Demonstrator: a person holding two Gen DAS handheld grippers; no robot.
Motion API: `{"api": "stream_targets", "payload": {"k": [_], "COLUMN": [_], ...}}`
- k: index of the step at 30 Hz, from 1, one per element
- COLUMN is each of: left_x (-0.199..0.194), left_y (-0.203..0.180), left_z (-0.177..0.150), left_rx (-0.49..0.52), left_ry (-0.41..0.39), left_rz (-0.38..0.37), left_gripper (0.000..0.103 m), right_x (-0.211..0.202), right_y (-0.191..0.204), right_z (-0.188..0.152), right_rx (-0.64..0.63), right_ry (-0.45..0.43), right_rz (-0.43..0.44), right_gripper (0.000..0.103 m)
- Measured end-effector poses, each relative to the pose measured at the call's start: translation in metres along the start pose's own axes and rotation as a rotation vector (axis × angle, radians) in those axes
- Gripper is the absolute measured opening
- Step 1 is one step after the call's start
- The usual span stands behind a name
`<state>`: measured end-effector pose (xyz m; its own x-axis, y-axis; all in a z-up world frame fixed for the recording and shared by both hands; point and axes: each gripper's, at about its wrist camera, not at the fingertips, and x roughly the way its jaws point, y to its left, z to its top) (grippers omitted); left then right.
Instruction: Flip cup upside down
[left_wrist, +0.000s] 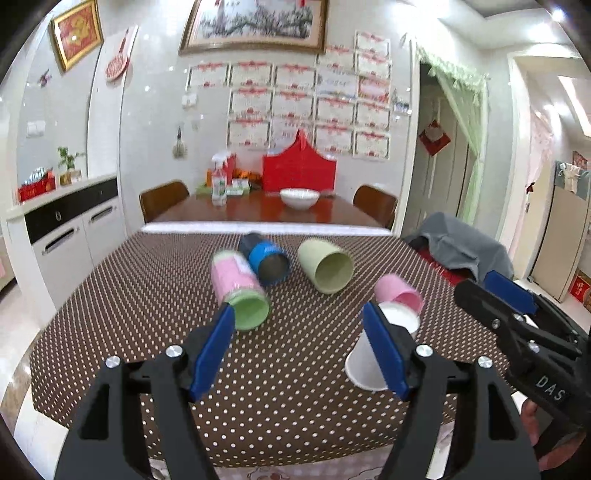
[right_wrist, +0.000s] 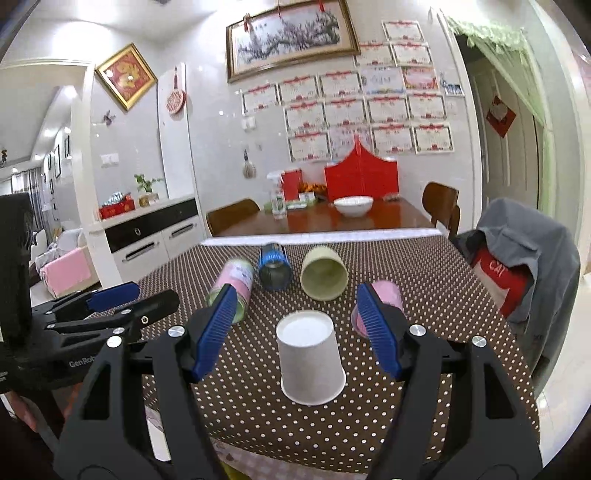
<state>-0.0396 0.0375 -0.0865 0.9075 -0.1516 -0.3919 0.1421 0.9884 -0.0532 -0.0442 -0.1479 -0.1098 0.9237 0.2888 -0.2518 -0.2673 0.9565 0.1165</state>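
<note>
A white paper cup (right_wrist: 310, 360) stands upside down on the dotted brown tablecloth (right_wrist: 258, 413), centred between my right gripper's open fingers, untouched. In the left wrist view the same cup (left_wrist: 364, 363) is partly hidden behind my left gripper's right finger. My right gripper (right_wrist: 297, 338) is open and empty. My left gripper (left_wrist: 301, 352) is open and empty, to the cup's left. Several cups lie on their sides beyond: a pink-and-green one (left_wrist: 238, 288), a blue one (left_wrist: 267, 258), a pale green one (left_wrist: 327, 264) and a pink one (left_wrist: 399, 291).
The table's near edge runs under both grippers (left_wrist: 280, 461). A chair draped with a grey garment (right_wrist: 528, 266) stands at the right. A wooden dining table with a white bowl (right_wrist: 352, 205), a spray bottle and a red box lies beyond. A white sideboard (right_wrist: 147, 236) stands left.
</note>
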Motion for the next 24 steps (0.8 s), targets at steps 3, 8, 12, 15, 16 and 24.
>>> {"api": "stream_targets", "payload": {"k": [3, 8, 12, 15, 16, 24], "left_x": [-0.013, -0.034, -0.051, -0.059, -0.06, -0.064], "left_y": [-0.007, -0.015, -0.023, -0.028, -0.029, -0.029], "left_z": [0.005, 0.012, 0.016, 0.018, 0.018, 0.017], "left_rx": [0.016, 0.031, 0.05, 0.057, 0.06, 0.057], "left_ry": [-0.045, -0.118, -0.187, -0.215, -0.218, -0.225], "left_rz": [0.02, 0.021, 0.052, 0.063, 0.067, 0.098], "left_gripper": [0.072, 0.075, 0.079, 0.079, 0.079, 0.082], "right_x": [-0.01, -0.027, -0.039, -0.044, -0.046, -0.046], "right_y": [0.002, 0.007, 0.011, 0.014, 0.015, 0.018], "right_z": [0.005, 0.013, 0.02, 0.021, 0.021, 0.018], "right_rx": [-0.015, -0.03, -0.055, -0.069, -0.072, -0.06], "right_ry": [-0.03, -0.078, -0.123, -0.139, -0.142, -0.12], "right_rz": [-0.002, 0.019, 0.032, 0.037, 0.034, 0.021], "right_gripper": [0.067, 0.07, 0.072, 0.074, 0.074, 0.075]}}
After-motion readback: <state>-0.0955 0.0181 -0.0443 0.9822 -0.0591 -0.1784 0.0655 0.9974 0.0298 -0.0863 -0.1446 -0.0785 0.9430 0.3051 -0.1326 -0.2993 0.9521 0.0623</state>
